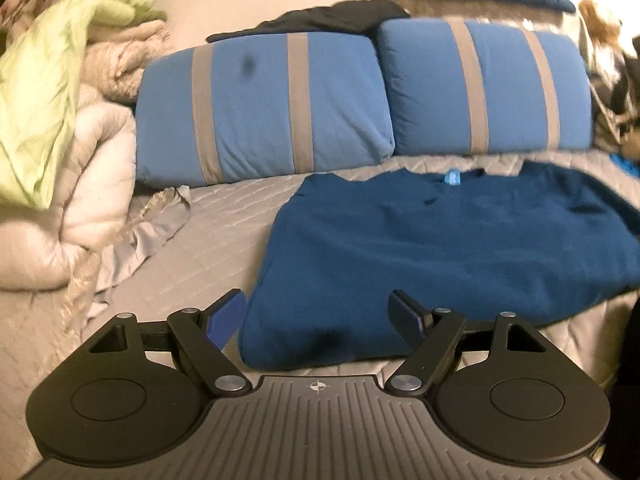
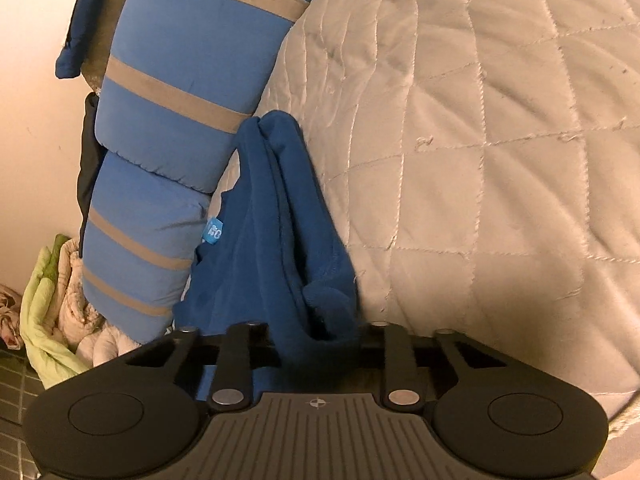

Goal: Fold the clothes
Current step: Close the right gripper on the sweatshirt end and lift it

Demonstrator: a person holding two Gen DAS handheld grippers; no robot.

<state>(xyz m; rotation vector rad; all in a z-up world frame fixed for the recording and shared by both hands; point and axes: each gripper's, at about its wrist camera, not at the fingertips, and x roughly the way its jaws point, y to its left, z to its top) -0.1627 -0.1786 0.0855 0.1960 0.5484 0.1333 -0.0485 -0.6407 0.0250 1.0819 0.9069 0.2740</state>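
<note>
A dark blue sweater lies flat on the grey quilted bed cover, its neck and light blue label toward the pillows. My left gripper hovers open over the sweater's near hem, with the left fingertip just off the cloth's edge and nothing held. In the right wrist view the sweater is gathered into a ridge that runs into my right gripper. That gripper is shut on the bunched cloth, which hides its fingertips. The label shows to the left of the ridge.
Two blue pillows with grey stripes lean at the head of the bed. A heap of pale green and white bedding fills the left side, with a crumpled grey cloth beside it. Dark garments lie behind the pillows.
</note>
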